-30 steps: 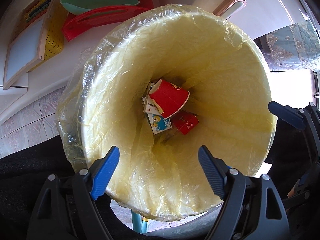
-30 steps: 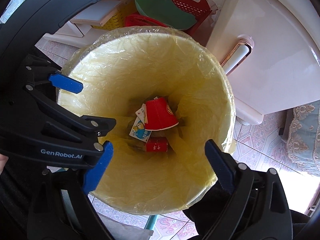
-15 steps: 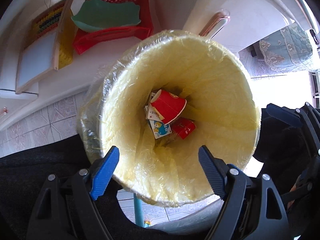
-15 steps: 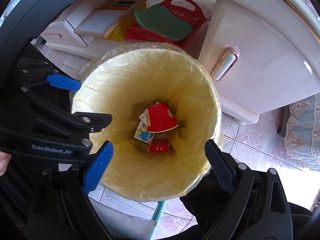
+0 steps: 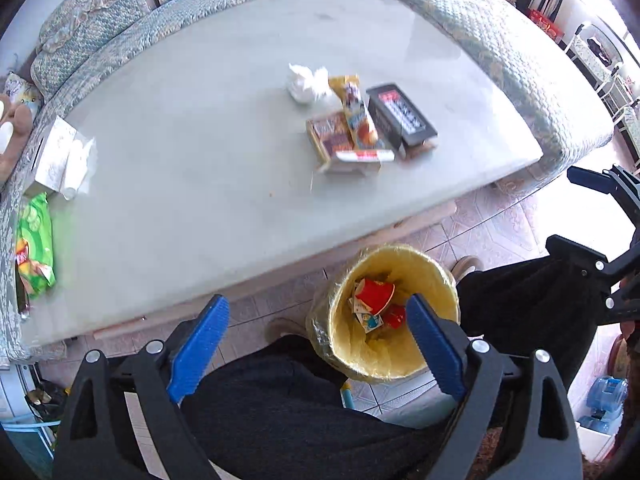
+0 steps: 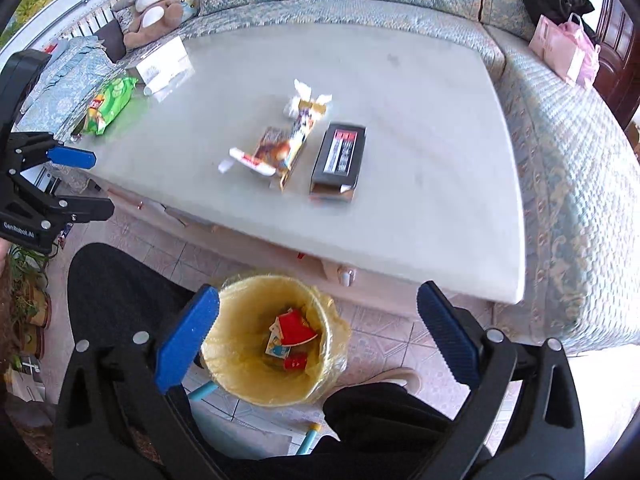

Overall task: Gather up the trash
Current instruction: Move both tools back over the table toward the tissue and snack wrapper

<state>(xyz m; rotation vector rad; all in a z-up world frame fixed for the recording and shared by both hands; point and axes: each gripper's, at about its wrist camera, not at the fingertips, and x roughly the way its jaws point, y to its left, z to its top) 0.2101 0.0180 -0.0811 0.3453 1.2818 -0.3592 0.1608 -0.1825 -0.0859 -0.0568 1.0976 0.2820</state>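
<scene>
Trash still lies on the pale table [image 5: 200,184]: a crumpled white tissue [image 5: 306,82], a yellow snack wrapper [image 5: 358,120], a brown packet [image 5: 330,138] and a black box [image 5: 400,120] sit close together near its middle, while a green chip bag [image 5: 34,240] and a tissue box [image 5: 60,160] rest at its far left edge. We see the bin [image 5: 436,280] with its yellow liner on the tiled floor just in front of the table, between the person's dark-trousered knees; a red paper cup [image 5: 374,295] and small cartons lie in its bottom. Our left gripper [image 5: 316,342] points down over the bin, jaws opening, nothing between them. Our right gripper [image 6: 318,340] likewise hangs above the bin, jaws opening wide and empty
</scene>
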